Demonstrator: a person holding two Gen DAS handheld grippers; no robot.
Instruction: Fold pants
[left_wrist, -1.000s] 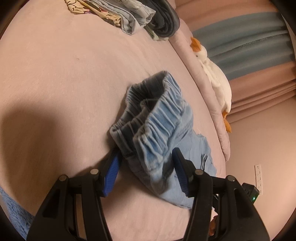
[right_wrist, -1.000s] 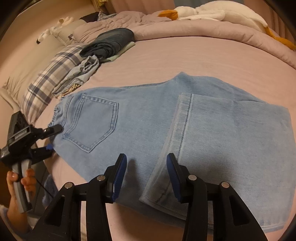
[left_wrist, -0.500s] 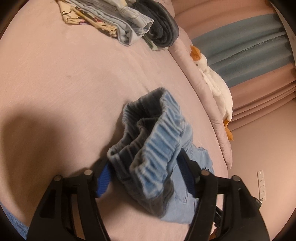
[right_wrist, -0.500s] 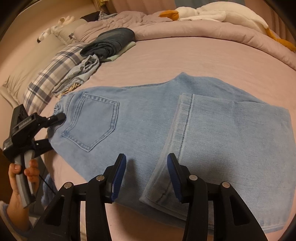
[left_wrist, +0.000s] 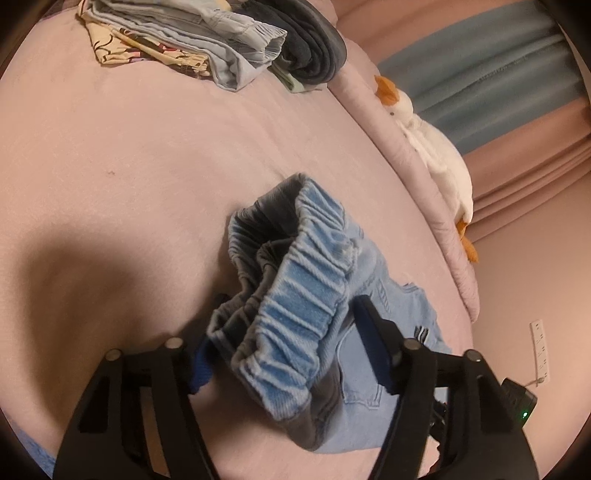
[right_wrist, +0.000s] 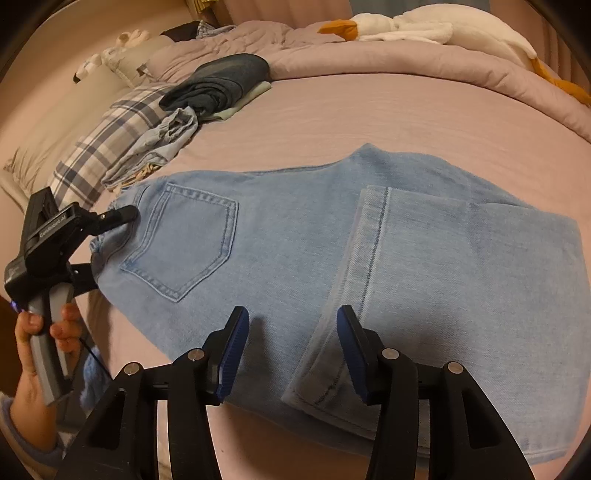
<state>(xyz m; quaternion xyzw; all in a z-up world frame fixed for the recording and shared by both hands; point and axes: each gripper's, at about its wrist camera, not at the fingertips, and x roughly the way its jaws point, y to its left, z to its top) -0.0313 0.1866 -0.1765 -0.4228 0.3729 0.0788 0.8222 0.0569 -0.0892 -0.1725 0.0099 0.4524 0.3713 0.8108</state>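
Light blue denim pants (right_wrist: 295, 258) lie flat on the pink bed, back pocket up, the legs folded back so a hem (right_wrist: 354, 295) lies across the middle. My left gripper (left_wrist: 284, 343) is open with its fingers on both sides of the elastic waistband (left_wrist: 295, 295), which bunches between them. It also shows in the right wrist view (right_wrist: 107, 236) at the waist end. My right gripper (right_wrist: 291, 350) is open and empty, just above the near edge of the pants beside the hem.
Folded clothes (left_wrist: 207, 44) and a dark folded garment (right_wrist: 221, 85) sit by a plaid pillow (right_wrist: 99, 147) at the head of the bed. A stuffed goose (right_wrist: 424, 29) lies on the rolled duvet (right_wrist: 369, 62) along the far edge.
My left gripper has pushed further onto the waistband, which now sits deeper between the fingers. The right gripper has barely moved.
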